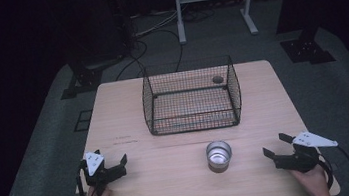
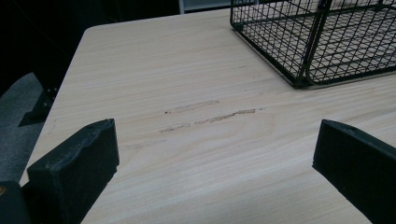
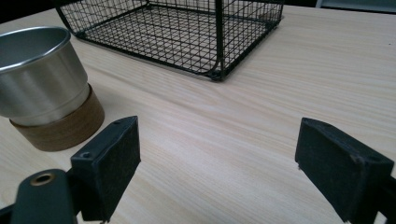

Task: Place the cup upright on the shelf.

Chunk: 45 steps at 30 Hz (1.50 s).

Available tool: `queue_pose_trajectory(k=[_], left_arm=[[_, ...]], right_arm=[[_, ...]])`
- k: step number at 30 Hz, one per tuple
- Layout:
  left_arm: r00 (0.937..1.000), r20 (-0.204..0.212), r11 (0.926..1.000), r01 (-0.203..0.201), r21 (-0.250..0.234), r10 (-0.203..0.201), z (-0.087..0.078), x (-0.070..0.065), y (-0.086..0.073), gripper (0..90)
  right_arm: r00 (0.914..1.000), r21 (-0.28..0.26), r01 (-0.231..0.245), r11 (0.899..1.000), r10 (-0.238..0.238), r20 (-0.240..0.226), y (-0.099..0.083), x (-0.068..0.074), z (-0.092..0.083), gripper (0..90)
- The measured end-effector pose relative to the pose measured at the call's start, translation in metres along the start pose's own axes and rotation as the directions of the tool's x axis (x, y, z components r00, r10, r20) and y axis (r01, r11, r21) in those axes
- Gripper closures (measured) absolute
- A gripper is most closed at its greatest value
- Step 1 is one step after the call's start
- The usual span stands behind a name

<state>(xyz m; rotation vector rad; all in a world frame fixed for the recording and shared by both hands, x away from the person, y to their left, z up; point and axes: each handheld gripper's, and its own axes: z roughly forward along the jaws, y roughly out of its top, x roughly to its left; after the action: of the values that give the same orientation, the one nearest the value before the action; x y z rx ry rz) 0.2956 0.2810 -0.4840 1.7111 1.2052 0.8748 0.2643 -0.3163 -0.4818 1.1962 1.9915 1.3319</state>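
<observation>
My left hand-held gripper [image 1: 111, 165] and right hand-held gripper [image 1: 278, 145] both sit jaws apart, holding nothing. Between them stands a shiny metal cup [image 1: 219, 155] on a brown base, near the worktop [image 1: 172, 179] front edge; wire basket [image 1: 191, 96] beyond.

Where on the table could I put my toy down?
Bare wood lies between the left gripper and the metal cup, and along both sides of the wire basket. Tightest is the strip between cup and basket.

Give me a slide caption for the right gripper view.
Open right gripper over a wooden table, metal cup beside its jaw, wire basket beyond.
</observation>
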Motion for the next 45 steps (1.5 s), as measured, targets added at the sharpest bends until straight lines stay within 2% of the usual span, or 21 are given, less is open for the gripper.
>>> queue_pose_trajectory(k=[15, 26, 35, 45], left_arm=[[1.0000, 0.001, 1.0000, -0.006, -0.001, 0.006, 0.000, -0.001, 0.000, 0.0], [0.9999, 0.003, 0.9999, -0.014, -0.001, 0.014, -0.001, -0.001, 0.000, 0.0], [0.9998, 0.004, 0.9998, -0.018, 0.001, 0.018, -0.001, -0.001, 0.000, 0.0], [0.9999, 0.002, 0.9999, -0.013, -0.002, 0.013, -0.001, -0.001, 0.000, 0.0]], right_arm=[[0.9993, 0.014, 0.030, 0.999, -0.030, -0.024, 0.004, 0.009, 0.004, 13.3], [0.9953, 0.022, 0.083, 0.996, -0.082, -0.053, 0.010, 0.022, 0.007, 13.3], [0.9869, 0.020, 0.129, 0.991, -0.126, -0.100, 0.016, 0.036, 0.008, 13.3], [0.9748, 0.061, 0.175, 0.983, -0.164, -0.151, 0.018, 0.051, 0.018, 12.9]])
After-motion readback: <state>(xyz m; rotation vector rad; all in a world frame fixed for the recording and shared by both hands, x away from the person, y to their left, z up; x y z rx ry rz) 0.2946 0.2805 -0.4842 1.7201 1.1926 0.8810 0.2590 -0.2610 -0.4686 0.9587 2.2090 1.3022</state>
